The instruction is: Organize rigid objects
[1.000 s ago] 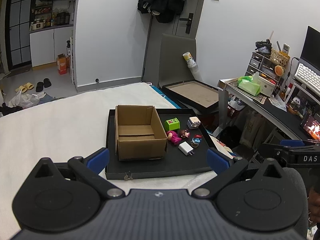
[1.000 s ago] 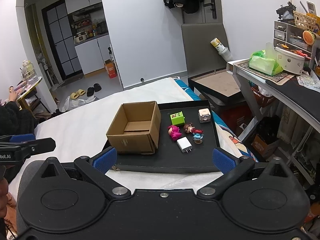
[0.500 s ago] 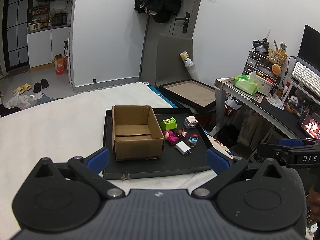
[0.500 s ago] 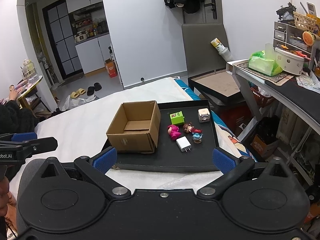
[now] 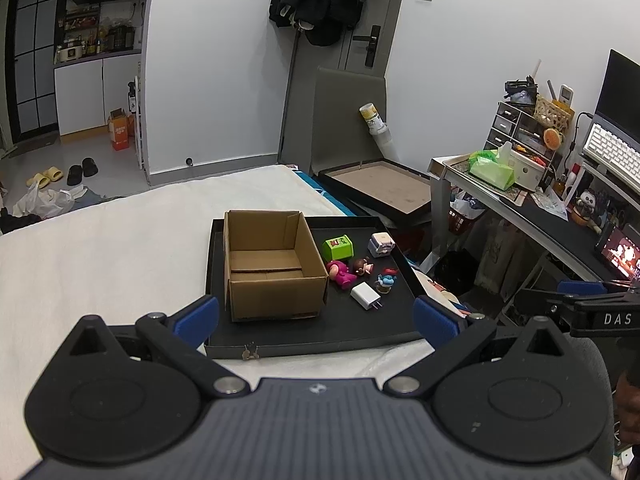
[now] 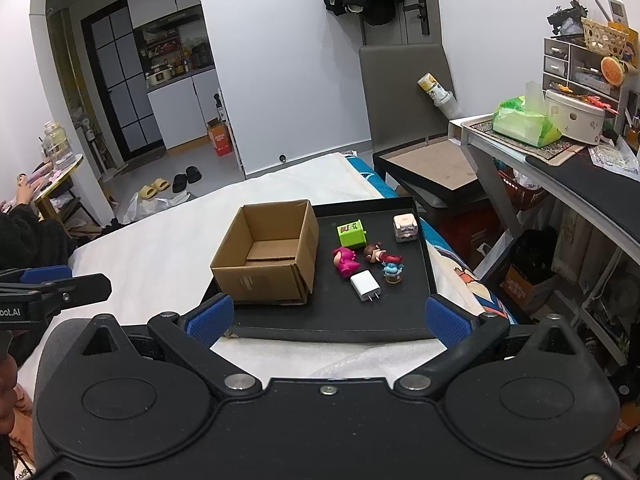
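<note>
An open, empty cardboard box (image 5: 272, 264) (image 6: 268, 254) stands on the left of a black tray (image 5: 344, 332) (image 6: 408, 320) on a white bed. To its right lie a green cube (image 5: 338, 248) (image 6: 352, 233), a white cube toy (image 5: 382, 244) (image 6: 405, 228), a pink figure (image 5: 340, 274) (image 6: 346, 260), a brown-haired doll (image 5: 363, 266) (image 6: 376, 254), a small blue figure (image 5: 385, 282) (image 6: 393, 272) and a white charger (image 5: 366, 296) (image 6: 365, 285). My left gripper (image 5: 316, 316) and right gripper (image 6: 328, 316) are both open and empty, held back before the tray's near edge.
A grey desk (image 5: 520, 216) (image 6: 560, 168) with a green tissue pack, drawers and a keyboard stands to the right. A framed board (image 5: 380, 188) leans on the floor behind the bed. The white bed surface (image 5: 100, 256) stretches to the left.
The left gripper has pulled back and risen a little, so the tray looks smaller and farther. The right gripper has barely moved. Nothing on the tray has moved.
</note>
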The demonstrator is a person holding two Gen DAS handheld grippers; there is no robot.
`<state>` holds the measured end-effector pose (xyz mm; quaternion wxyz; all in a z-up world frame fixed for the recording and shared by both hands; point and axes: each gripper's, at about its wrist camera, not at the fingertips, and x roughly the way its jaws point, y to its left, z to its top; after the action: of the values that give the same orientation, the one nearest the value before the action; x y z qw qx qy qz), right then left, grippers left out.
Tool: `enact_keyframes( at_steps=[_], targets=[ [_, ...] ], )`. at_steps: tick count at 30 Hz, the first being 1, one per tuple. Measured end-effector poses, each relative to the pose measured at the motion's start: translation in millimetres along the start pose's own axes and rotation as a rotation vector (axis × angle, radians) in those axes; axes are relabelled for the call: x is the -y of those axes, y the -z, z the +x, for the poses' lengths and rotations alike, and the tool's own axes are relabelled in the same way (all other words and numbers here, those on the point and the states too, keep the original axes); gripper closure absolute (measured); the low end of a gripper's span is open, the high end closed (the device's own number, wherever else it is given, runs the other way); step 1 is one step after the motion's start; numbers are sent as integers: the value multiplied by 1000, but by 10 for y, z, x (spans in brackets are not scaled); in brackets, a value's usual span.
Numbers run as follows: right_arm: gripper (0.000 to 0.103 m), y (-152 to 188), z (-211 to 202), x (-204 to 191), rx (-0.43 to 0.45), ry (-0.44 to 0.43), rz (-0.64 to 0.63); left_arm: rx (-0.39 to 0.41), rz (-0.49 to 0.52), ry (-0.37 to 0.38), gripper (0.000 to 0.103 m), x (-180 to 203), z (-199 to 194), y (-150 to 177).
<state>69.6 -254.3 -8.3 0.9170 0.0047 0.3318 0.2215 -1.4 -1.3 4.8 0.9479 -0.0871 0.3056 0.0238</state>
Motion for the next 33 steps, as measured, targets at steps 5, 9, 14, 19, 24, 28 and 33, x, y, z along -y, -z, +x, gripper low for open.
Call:
enact_keyframes(
  at_steps=[5,9,14,19,24,28,33],
  targets=[
    [0,17,7,-9,0,2,-1,0,-3,-1,0,-7,7,4],
    [0,18,10,-7,-1,3,-1,-2,-5,-1,0,-12,14,7],
    [0,6,43,-9,-8,7,-2,-17,-23,9,0,-56,78,-10],
    [0,-17,90,-1,-15,6,3,-11,-27,9,0,-76,111,-34],
    [0,-27,159,13,-19,11,12,-23,-27,4,0,-98,197,-49],
    [0,-40,252,34,-30,16,19,-37,-45,0,0,-152,290,-62],
    [0,-61,403,80,-49,14,31,-67,-51,-12,0,-212,464,-72]
  ],
)
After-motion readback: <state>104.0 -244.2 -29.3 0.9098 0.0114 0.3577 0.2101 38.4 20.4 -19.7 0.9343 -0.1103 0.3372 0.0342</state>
